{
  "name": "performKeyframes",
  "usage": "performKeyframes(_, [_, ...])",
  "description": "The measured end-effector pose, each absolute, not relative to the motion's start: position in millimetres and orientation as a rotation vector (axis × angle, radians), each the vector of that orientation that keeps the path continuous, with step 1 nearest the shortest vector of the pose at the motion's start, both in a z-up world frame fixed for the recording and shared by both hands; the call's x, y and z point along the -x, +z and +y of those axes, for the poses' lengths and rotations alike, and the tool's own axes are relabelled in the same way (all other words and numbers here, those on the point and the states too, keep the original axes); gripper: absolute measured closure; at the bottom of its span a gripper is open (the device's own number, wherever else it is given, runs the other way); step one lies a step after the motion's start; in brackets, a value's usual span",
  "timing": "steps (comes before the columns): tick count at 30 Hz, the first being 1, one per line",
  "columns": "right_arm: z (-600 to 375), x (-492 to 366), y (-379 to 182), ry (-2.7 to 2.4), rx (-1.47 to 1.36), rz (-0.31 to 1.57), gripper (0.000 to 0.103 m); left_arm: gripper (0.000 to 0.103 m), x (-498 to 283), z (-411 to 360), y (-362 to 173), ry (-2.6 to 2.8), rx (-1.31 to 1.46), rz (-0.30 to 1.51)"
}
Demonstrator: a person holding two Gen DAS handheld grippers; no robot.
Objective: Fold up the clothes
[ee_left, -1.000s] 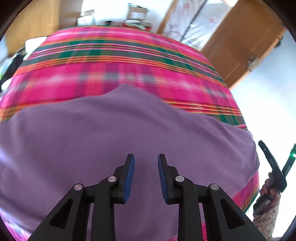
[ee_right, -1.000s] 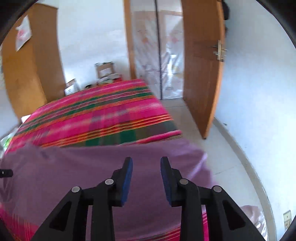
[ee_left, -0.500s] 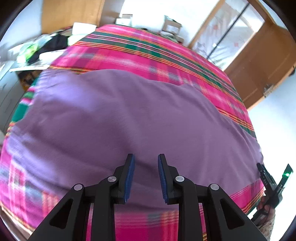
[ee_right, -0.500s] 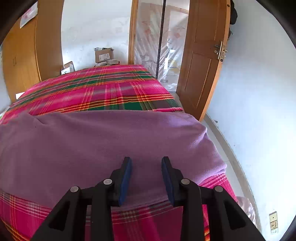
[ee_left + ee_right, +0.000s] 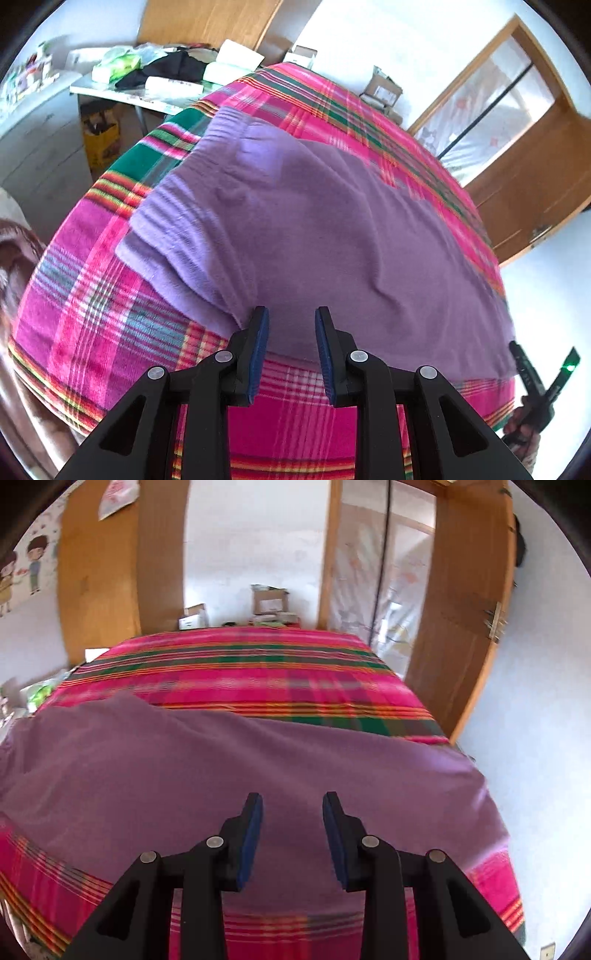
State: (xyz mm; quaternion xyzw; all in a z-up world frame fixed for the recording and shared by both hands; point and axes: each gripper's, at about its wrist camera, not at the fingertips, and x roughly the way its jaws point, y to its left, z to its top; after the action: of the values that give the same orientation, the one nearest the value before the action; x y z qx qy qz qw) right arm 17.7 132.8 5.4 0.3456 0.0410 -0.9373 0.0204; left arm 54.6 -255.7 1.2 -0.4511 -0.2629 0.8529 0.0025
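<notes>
Left wrist view first: the bed [image 5: 92, 295] fills most of it, covered in a loud pink plaid blanket with green and orange stripes, and my purple garment [image 5: 332, 236] is spread out flat across the near half of it, reaching from the left edge of the bed to the right one. On its left end the fabric is doubled up into a couple of overlapping layers with soft ridges, and there's a small wrinkle near the middle. Past the bed on the right there's a wooden door [image 5: 535, 177] and a glass sliding door [image 5: 491, 99] next to it. Off to the far left sits a cluttered counter [image 5: 122, 90] with bags, white boxes and something black piled on it. My left gripper [image 5: 290, 345] hangs just above the near hem of the purple garment, jaws apart, nothing between the blue pads. Right wrist view shows the same purple garment [image 5: 221, 775] from the other end, lying wide across the bed [image 5: 236, 664], with cardboard boxes [image 5: 269, 600] on the floor beyond the far end. My right gripper [image 5: 291, 834] is also spread and empty, hovering over the near part of the cloth. At the bottom right corner of the left view, my right gripper [image 5: 532, 373] pokes in with a tiny green light on it.
</notes>
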Motion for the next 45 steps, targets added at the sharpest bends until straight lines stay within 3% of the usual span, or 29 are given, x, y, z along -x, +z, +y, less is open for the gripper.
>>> performKeyframes(8, [46.3, -10.0, 15.7, -2.645, -0.927, 0.190, 0.069, 0.076, -71.2, -279.3, 0.9, 2.761, 1.414, -0.898])
performKeyframes(19, [-75.7, -3.8, 8.7, -2.189, -0.894, 0.137, 0.069, 0.076, -82.1, -335.7, -10.6, 2.652, 1.265, -1.422])
performKeyframes(38, [-229.3, -40.7, -13.8, -1.896, -0.776, 0.493, 0.069, 0.076, -75.9, -353.9, -17.2, 2.615, 1.237, -1.517])
performKeyframes(39, [-232.6, -44.4, -13.5, -1.911, -0.747, 0.534, 0.076, 0.076, -75.5, -354.5, -17.4, 2.612, 1.235, -1.518])
performKeyframes(40, [-234.7, -46.6, -12.9, -1.929, -0.722, 0.563, 0.099, 0.076, -75.0, -355.2, -17.7, 2.609, 1.234, -1.521])
performKeyframes(45, [-223.3, -36.5, 6.5, -2.013, -0.671, 0.474, 0.101, 0.076, -74.5, -359.2, -19.1, 2.591, 1.226, -1.538])
